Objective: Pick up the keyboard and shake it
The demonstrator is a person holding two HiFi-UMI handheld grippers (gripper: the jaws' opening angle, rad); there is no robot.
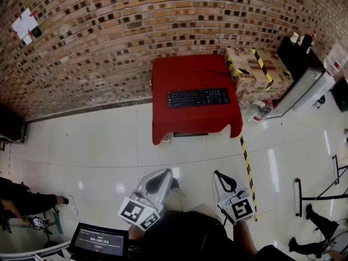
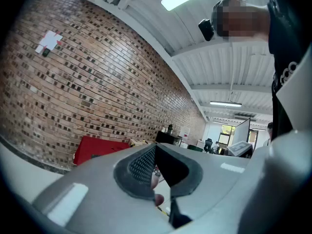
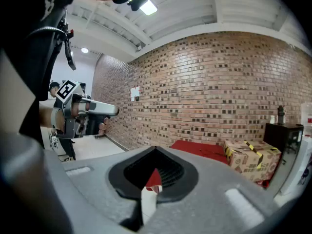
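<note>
A black keyboard [image 1: 198,97] lies flat on a low table with a red cloth [image 1: 190,75] against the brick wall. Both grippers are held close to the person's body, far back from the table. My left gripper [image 1: 159,181] is shut with nothing in it, its jaws pointing toward the table. My right gripper [image 1: 220,179] is also shut and holds nothing. In the left gripper view the red table [image 2: 95,149] shows small beyond the closed jaws [image 2: 156,172]. The right gripper view shows the red table [image 3: 204,149] past its closed jaws [image 3: 155,174].
Taped cardboard boxes [image 1: 256,69] stand right of the table, next to a white panel [image 1: 304,88] and a black cabinet [image 1: 296,50]. A yellow-black tape line [image 1: 247,167] runs across the tiled floor. Another person with a gripper [image 3: 80,113] stands at the left.
</note>
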